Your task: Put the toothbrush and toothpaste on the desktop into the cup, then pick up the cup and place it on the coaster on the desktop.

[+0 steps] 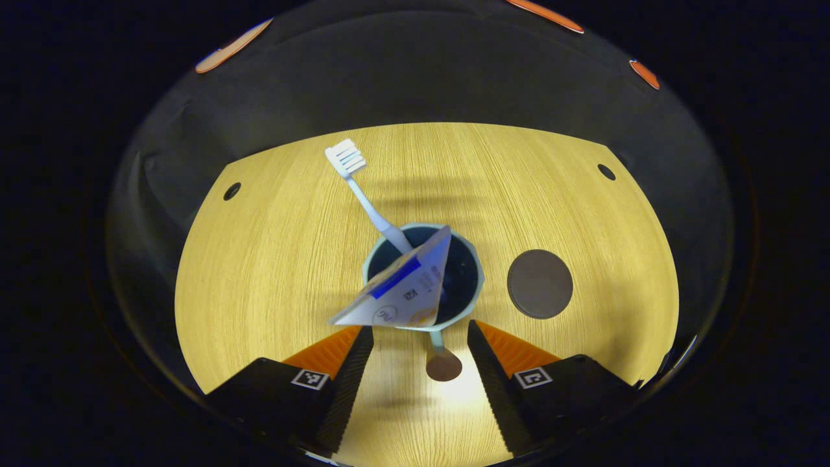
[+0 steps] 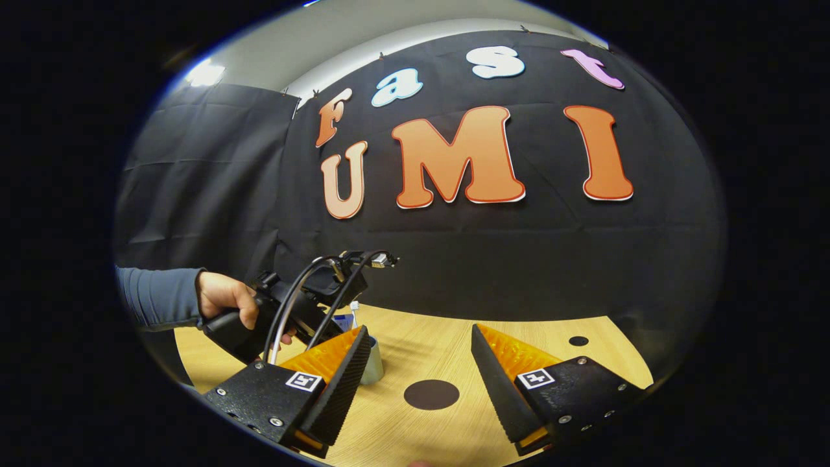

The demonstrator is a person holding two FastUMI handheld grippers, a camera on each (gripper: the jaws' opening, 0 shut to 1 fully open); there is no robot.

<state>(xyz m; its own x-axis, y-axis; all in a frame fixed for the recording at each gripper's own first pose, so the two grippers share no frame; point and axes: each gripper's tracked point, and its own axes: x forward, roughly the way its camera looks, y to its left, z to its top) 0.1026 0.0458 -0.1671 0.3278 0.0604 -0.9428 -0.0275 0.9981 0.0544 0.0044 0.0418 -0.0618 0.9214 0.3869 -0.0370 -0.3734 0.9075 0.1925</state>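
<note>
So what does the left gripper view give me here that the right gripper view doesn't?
Left gripper view: it looks down into the cup, where the toothbrush and the toothpaste already stand, with the left gripper open just short of the cup.

Right gripper view: a hand holding the left gripper's handle above the cup, the booth wall behind, and the right gripper open and holding nothing.

Both: the wooden desktop, the cup, and the round dark coaster, bare, beside the cup.
</note>
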